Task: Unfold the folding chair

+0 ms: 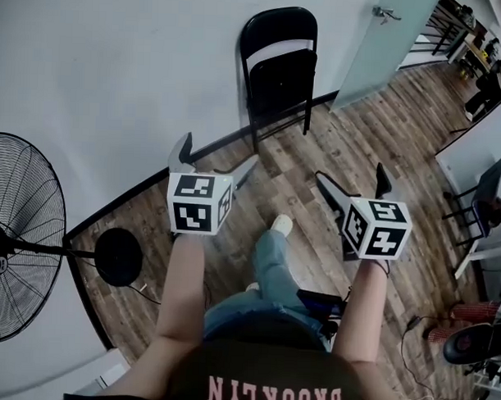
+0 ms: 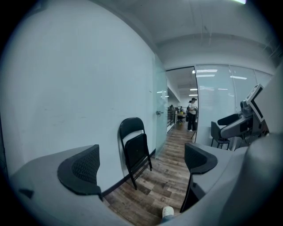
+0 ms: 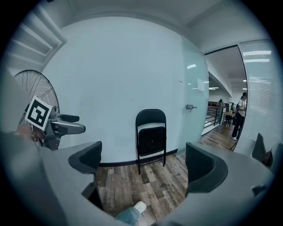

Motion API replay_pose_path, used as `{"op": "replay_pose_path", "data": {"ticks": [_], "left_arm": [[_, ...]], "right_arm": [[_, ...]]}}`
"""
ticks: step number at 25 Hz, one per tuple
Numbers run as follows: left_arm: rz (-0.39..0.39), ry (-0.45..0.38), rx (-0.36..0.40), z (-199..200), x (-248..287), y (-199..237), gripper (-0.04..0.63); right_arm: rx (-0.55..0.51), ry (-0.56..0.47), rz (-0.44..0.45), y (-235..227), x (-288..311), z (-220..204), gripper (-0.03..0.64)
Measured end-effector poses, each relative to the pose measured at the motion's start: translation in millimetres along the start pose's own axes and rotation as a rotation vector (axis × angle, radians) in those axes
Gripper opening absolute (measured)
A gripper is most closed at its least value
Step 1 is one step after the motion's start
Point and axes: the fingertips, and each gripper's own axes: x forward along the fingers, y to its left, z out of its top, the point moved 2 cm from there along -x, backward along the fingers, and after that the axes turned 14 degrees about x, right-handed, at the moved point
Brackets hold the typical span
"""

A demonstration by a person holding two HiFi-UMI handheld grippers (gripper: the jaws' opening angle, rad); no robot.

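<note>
A black folding chair [image 1: 280, 69] leans folded flat against the pale wall, its feet on the wood floor. It also shows in the left gripper view as the chair [image 2: 135, 148] and in the right gripper view as the chair [image 3: 151, 137]. My left gripper [image 1: 212, 165] is held out in front of me, open and empty, well short of the chair. My right gripper [image 1: 350, 180] is level with it on the right, also open with nothing between its jaws. Both stand more than a step away from the chair.
A large black pedestal fan [image 1: 19, 236] stands at the left by the wall. A frosted glass door [image 1: 383, 44] is right of the chair. Another dark chair [image 1: 480, 199] and equipment sit at the right edge. A person [image 2: 192, 114] stands far down the corridor.
</note>
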Motion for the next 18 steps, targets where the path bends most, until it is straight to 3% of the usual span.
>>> {"op": "replay_pose_path", "data": {"ticks": [8, 18], "left_arm": [[0.051, 0.011, -0.016, 5, 46, 36, 0.571], [0.078, 0.035, -0.016, 36, 148, 69, 0.571]], "right_arm": [[0.009, -0.028, 0.044, -9, 61, 28, 0.571], [0.009, 0.014, 0.075, -52, 166, 77, 0.571]]}}
